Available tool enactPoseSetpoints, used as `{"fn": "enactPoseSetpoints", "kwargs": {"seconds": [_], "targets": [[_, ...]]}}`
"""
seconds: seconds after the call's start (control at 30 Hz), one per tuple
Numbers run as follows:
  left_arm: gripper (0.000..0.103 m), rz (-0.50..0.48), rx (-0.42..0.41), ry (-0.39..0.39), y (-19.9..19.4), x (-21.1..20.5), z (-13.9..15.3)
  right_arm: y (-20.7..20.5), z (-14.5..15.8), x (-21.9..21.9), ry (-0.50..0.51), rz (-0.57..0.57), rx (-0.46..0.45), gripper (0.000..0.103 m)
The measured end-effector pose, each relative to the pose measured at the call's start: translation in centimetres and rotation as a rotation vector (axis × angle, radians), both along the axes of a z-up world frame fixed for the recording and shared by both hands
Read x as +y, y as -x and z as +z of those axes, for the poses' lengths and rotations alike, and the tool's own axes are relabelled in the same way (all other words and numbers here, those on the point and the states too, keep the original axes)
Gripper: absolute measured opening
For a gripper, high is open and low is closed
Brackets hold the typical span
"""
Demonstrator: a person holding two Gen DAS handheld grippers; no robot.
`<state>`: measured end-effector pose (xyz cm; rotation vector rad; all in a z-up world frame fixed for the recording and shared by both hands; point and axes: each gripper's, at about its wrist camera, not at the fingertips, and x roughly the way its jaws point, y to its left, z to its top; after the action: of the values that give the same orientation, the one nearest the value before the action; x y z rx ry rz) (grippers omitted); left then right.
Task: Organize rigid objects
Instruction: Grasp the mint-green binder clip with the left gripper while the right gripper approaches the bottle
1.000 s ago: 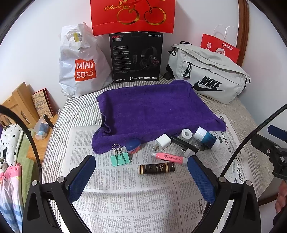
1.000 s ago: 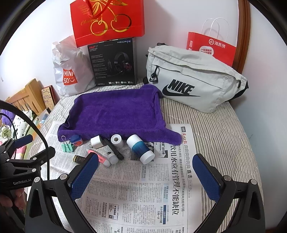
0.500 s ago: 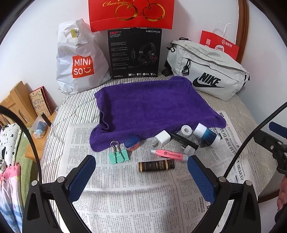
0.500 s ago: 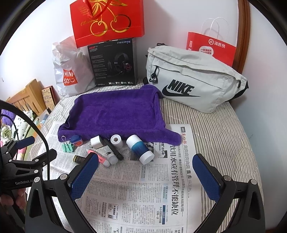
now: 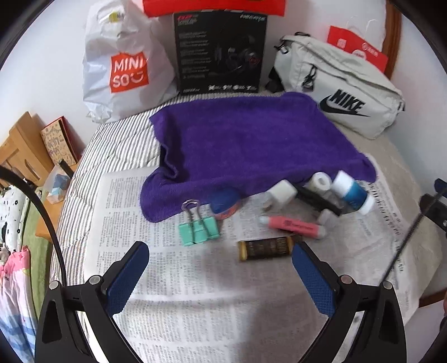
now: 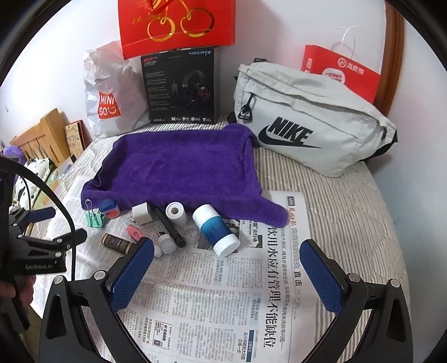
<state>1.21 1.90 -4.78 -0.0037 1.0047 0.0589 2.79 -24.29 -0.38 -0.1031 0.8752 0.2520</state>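
Note:
Small rigid items lie on newspaper [image 5: 195, 304] in front of a purple towel [image 5: 245, 139]: a mint binder clip [image 5: 199, 229], a blue-lidded jar [image 5: 225, 202], a white charger [image 5: 281, 192], a pink tube [image 5: 293, 226], a dark brown tube [image 5: 266, 248], a white roll [image 5: 320, 181] and a blue-and-white bottle [image 5: 352, 192]. My left gripper [image 5: 219, 275] hovers open just short of the clip and brown tube. My right gripper [image 6: 227, 269] hangs open in front of the blue-and-white bottle [image 6: 216, 230]; the brown tube [image 6: 116, 243] lies to its left. Neither holds anything.
A white Miniso bag [image 5: 125, 64], a black headset box [image 5: 219, 53], a grey Nike bag [image 6: 307, 123] and red paper bags [image 6: 176, 25] stand along the back wall. Wooden furniture [image 5: 16, 145] sits beyond the left edge of the striped surface [image 6: 349, 212].
The left gripper has moved forward and lower toward the binder clip and brown tube, which now look bigger and blurred. The right gripper has hardly shifted.

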Motion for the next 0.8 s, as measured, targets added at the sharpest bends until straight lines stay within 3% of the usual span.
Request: {"fn": "enactPoseSetpoints", "kwargs": {"seconds": [0.57, 0.8], "targets": [[0.098, 0.145, 0.078, 0.083, -4.6, 4.7, -6.6, -2.4, -4.8, 0.5, 0.030, 0.027, 0.128, 0.101], [0.099, 0.144, -0.042, 0.018, -3.6, 4.0, -7.1, -3.1, -6.6, 0.5, 0.014, 0.044, 0.178, 0.101]]}}
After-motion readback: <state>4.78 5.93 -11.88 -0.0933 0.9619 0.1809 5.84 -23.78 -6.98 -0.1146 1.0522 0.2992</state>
